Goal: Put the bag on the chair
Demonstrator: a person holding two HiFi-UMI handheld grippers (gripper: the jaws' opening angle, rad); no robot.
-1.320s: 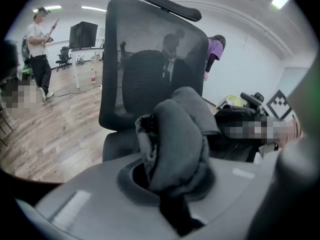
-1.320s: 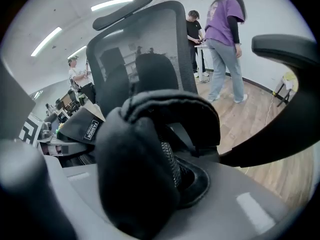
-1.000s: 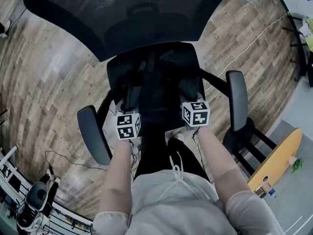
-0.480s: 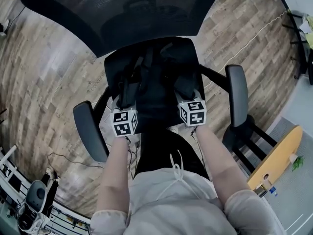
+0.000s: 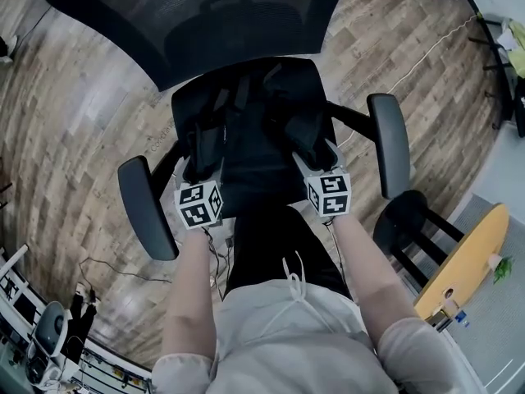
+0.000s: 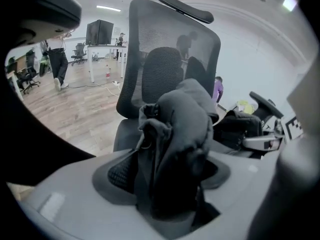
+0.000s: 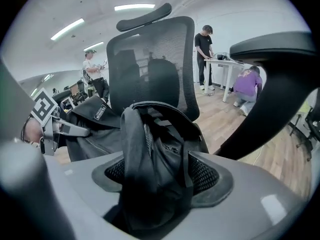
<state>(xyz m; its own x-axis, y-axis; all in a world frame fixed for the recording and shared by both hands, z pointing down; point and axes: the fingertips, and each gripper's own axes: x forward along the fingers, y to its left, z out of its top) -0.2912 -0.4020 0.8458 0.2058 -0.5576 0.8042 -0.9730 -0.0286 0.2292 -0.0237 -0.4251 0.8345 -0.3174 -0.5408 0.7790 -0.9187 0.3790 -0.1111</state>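
Observation:
A black bag (image 5: 256, 134) lies slumped on the seat (image 5: 308, 72) of a black mesh office chair (image 5: 197, 15). My left gripper (image 5: 205, 150) is at the bag's left side and my right gripper (image 5: 310, 144) at its right side. Both have just been opening, and their jaws now stand wide apart. In the left gripper view a fold of the bag (image 6: 180, 129) still rises between the spread pads (image 6: 117, 171) without being pinched. The right gripper view shows the same: bag fabric and a zipper (image 7: 150, 149) stand loose between the pads (image 7: 207, 174).
The chair's armrests (image 5: 146, 208) (image 5: 388, 144) flank my hands. A second dark chair (image 5: 406, 216) and a wooden board (image 5: 463, 261) stand at the right. Cables run over the wood floor (image 5: 82, 121). People (image 7: 205, 49) stand at desks behind the chair.
Both grippers have opened off the bag and drawn back toward my body. The bag stays on the seat.

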